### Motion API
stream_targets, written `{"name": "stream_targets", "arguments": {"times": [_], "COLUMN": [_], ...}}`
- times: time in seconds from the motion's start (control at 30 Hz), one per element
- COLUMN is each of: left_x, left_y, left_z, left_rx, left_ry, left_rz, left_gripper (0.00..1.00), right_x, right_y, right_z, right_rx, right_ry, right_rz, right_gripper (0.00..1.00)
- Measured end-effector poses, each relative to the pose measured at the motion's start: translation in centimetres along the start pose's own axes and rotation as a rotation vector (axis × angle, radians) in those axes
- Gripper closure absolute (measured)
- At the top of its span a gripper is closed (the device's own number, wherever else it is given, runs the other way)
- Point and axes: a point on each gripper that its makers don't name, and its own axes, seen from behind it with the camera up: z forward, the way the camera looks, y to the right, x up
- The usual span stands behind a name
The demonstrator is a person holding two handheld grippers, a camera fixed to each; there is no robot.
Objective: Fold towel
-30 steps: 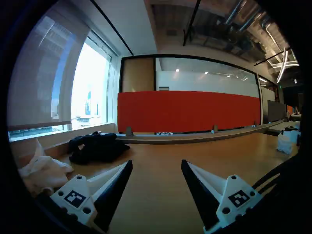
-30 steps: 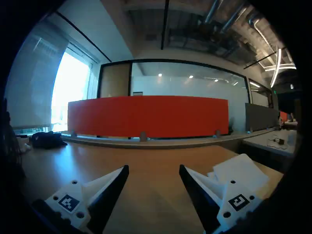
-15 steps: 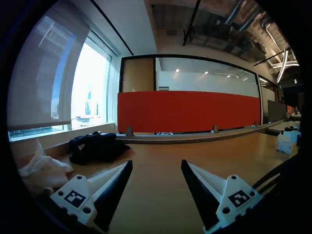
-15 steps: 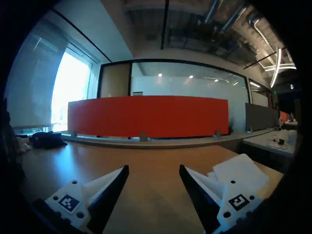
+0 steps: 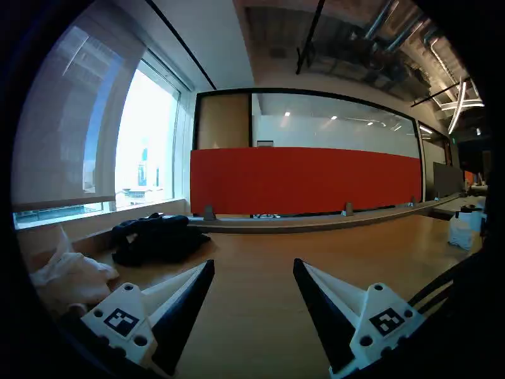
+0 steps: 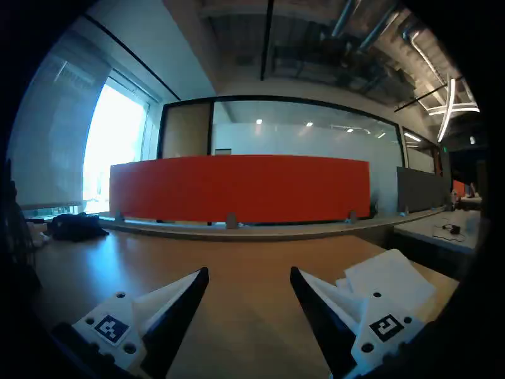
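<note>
The left claw [image 5: 253, 261] is hovering low over the bench [image 5: 252, 322] with its fingers spread and nothing between them. The right claw [image 6: 249, 270] is likewise gaping and empty. The towel [image 5: 69, 278] is lying crumpled at the bench's far left, beside the left finger and well off the claw's line, near a black bundle [image 5: 158, 239]. In the right gripper view a folded white stack [image 6: 391, 278] is sitting just beside the right finger.

Judging from this, the risks are lying in the reach. A swing left could be pinching a bunched lump instead of a single edge, leaving the towel tangled when lifted, or snagging the black bundle. A careless move of the right claw could be nudging the folded stack askew.

Against the earlier frames, practically nothing is changing: both claws are keeping the same spread and place, and the towel is staying untouched.
</note>
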Motion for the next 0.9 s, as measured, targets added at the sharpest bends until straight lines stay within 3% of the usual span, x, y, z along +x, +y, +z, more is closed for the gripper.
{"name": "stream_targets", "arguments": {"times": [0.9], "left_x": [-0.34], "left_y": [-0.04], "left_z": [0.20], "left_rx": [0.000], "left_ry": [0.001], "left_rz": [-0.002], "left_gripper": [0.07], "right_x": [-0.01], "right_y": [-0.06], "right_z": [-0.02], "right_rx": [0.000], "right_ry": [0.000], "right_rz": [0.000], "right_gripper": [0.00]}}
